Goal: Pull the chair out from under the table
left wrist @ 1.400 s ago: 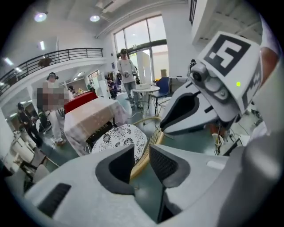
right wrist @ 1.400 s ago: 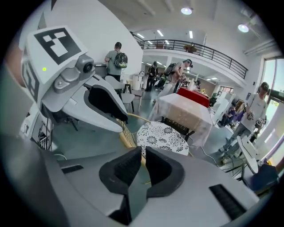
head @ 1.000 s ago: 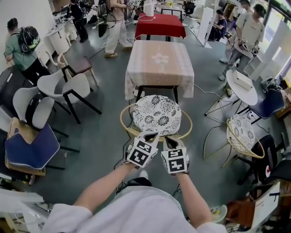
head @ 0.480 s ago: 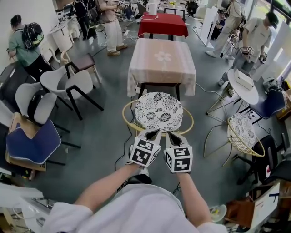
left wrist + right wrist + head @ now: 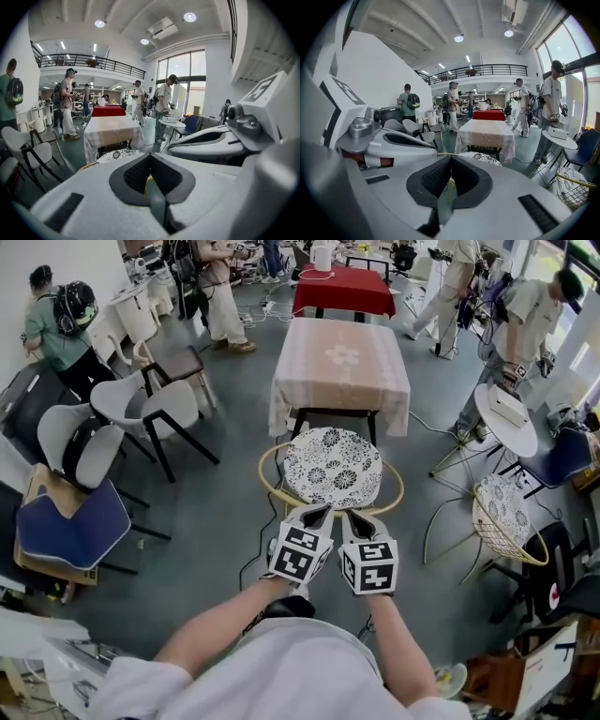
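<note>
At the chair's (image 5: 333,468) near rim, left gripper (image 5: 317,513) and right gripper (image 5: 353,516) clamp side by side for a straight pull.

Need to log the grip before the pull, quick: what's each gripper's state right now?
Left gripper: closed on the chair's rim.
Right gripper: closed on the same rim.

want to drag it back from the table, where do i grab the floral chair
On the chair, take the thin tan hoop rim at its near edge, from the side away from the table. It is slim enough to clamp; the left claw and right claw are shut on it there.
</note>
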Tool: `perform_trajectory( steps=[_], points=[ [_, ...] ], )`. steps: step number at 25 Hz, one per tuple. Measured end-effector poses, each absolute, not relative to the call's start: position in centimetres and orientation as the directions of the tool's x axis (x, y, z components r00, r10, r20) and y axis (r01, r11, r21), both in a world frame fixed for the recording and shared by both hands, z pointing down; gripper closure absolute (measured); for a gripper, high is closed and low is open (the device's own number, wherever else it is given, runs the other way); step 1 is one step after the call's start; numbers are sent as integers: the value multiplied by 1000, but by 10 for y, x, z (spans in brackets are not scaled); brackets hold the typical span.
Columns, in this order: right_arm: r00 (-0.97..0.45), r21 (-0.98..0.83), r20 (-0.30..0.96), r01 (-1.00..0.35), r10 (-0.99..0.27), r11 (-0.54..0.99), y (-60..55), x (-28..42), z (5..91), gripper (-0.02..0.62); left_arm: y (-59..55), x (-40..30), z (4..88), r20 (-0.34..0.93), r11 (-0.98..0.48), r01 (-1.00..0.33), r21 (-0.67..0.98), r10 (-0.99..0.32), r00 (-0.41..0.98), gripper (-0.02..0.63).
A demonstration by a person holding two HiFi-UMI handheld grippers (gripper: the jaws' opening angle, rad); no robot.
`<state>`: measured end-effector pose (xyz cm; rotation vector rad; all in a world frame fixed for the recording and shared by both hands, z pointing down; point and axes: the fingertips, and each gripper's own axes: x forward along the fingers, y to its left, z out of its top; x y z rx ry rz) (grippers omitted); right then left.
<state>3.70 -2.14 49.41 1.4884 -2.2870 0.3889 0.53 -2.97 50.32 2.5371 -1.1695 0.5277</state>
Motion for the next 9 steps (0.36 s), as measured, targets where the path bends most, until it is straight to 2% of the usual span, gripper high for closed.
perform_trajectory(
  steps=[9],
  points=[
    [-373, -27, 463, -912, -804, 408, -17, 35, 496, 594, -27, 4, 507, 450, -615, -780, 114, -668, 592, 600]
  ],
)
